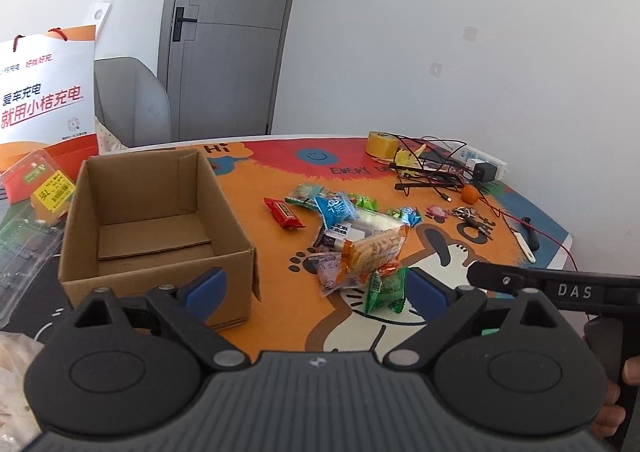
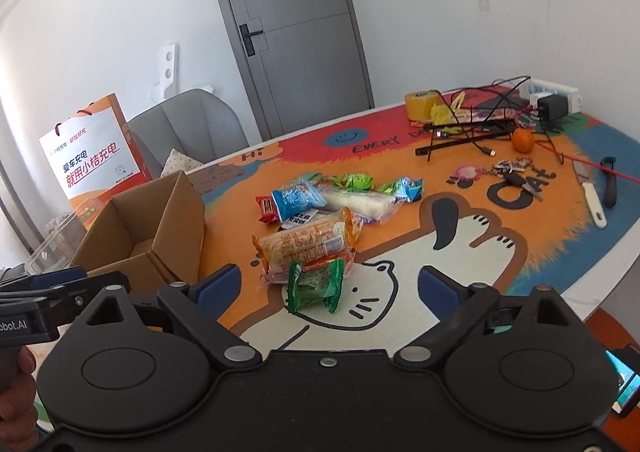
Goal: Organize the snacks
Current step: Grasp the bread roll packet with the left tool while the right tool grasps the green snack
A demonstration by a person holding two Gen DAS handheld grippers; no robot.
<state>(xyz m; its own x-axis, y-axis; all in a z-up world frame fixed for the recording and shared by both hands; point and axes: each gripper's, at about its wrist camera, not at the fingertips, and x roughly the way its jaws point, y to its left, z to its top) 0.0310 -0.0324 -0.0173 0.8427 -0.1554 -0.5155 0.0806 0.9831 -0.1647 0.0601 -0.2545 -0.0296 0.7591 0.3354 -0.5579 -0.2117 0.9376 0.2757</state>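
An open cardboard box stands empty on the left of the table; it also shows in the right wrist view. A pile of snack packets lies right of it: a green packet nearest, an orange biscuit pack, a blue packet, a red bar. My left gripper is open and empty, above the table between box and pile. My right gripper is open and empty, with the green packet between its fingers' line of sight.
An orange-and-white paper bag and clear plastic trays stand left of the box. At the far right lie yellow tape, cables and a power strip, an orange, keys and a knife. A grey chair stands behind.
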